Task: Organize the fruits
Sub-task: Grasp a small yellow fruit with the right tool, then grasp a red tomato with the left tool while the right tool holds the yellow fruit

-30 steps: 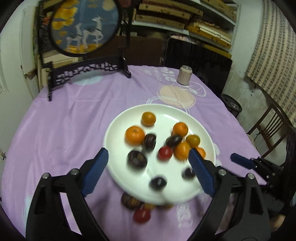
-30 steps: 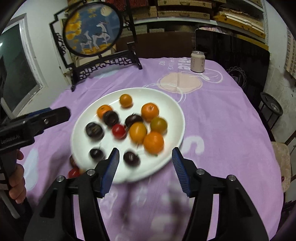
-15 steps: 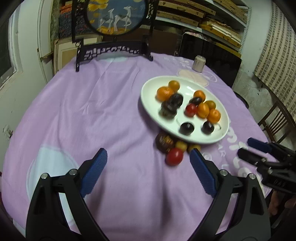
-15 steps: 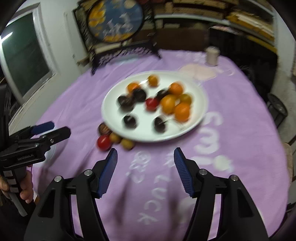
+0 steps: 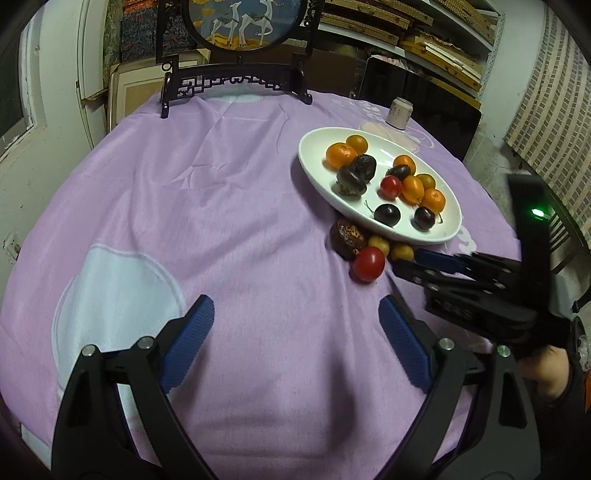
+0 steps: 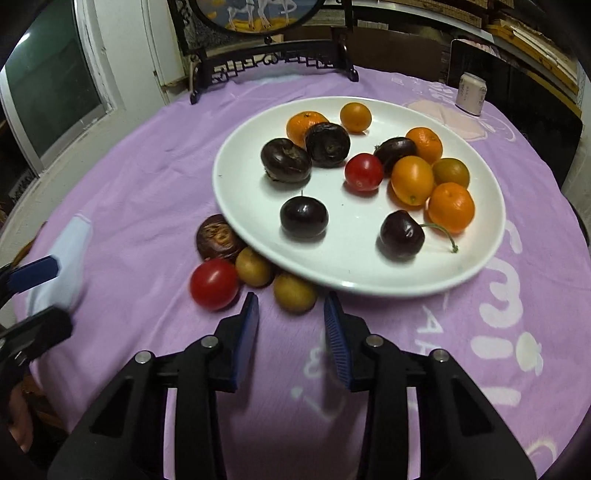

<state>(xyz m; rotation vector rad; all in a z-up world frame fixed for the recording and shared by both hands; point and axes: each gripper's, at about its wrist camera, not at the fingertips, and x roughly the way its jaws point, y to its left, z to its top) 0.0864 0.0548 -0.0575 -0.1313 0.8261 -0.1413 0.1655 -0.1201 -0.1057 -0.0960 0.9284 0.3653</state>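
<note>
A white plate (image 6: 369, 286) (image 5: 321, 162) holds several oranges, dark plums, cherries and a red tomato. Beside its near-left rim, on the purple cloth, lie a red tomato (image 6: 214, 282) (image 5: 367, 264), a dark wrinkled fruit (image 6: 218, 238) (image 5: 345, 238) and two yellow-brown fruits (image 6: 255, 271) (image 6: 295, 293). My right gripper (image 6: 291, 299) (image 5: 406, 262) is low over the cloth, its jaws closing, with the nearer yellow-brown fruit just at its tips and no pad pressing on it. My left gripper (image 5: 295, 306) (image 6: 37, 299) stands wide open over bare cloth, left of the loose fruits.
At the table's far edge stands a round painted screen on a black carved stand (image 5: 240, 22). A small can (image 5: 399, 112) sits behind the plate. Shelves line the back wall, a wooden chair (image 5: 565, 225) is at the right, and a window (image 6: 48, 85) is at the left.
The left gripper drew back and left, so the plate now sits at the upper right of its view. The right gripper dropped toward the loose fruits and its jaws narrowed.
</note>
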